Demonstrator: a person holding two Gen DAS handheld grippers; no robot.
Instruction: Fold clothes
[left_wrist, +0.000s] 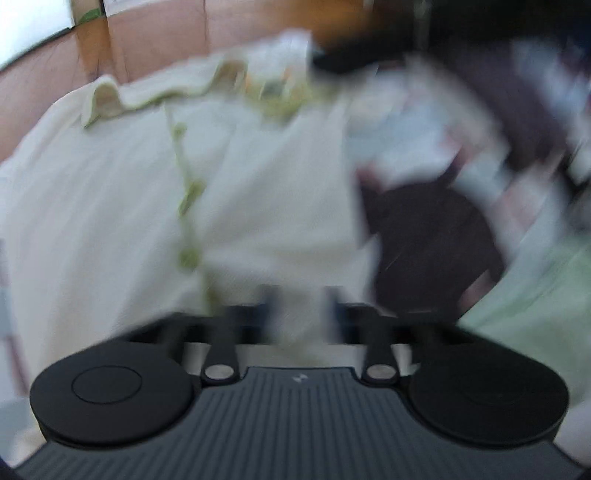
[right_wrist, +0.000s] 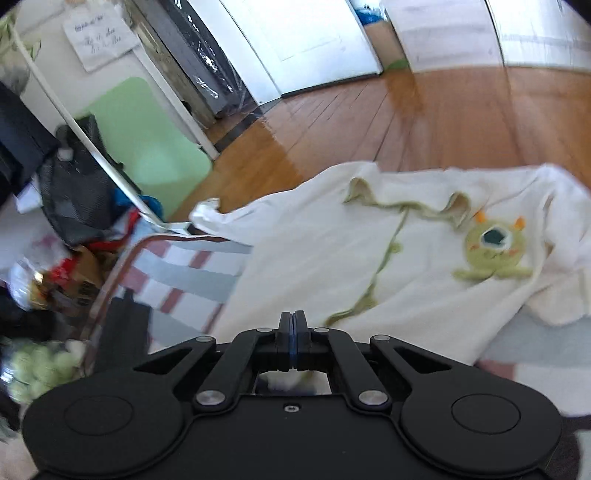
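Cream garment (right_wrist: 369, 240) spread just beyond closed right tongs (right_wrist: 293, 325).

Both wrist views look down, sharing the cream garment (right_wrist: 303, 251).

Glossy wooden floor (right_wrist: 424, 122), white door (right_wrist: 306, 40)

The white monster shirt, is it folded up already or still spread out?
Mostly spread out. The white monster shirt lies open and wrinkled, its green monster showing, with no neat fold.
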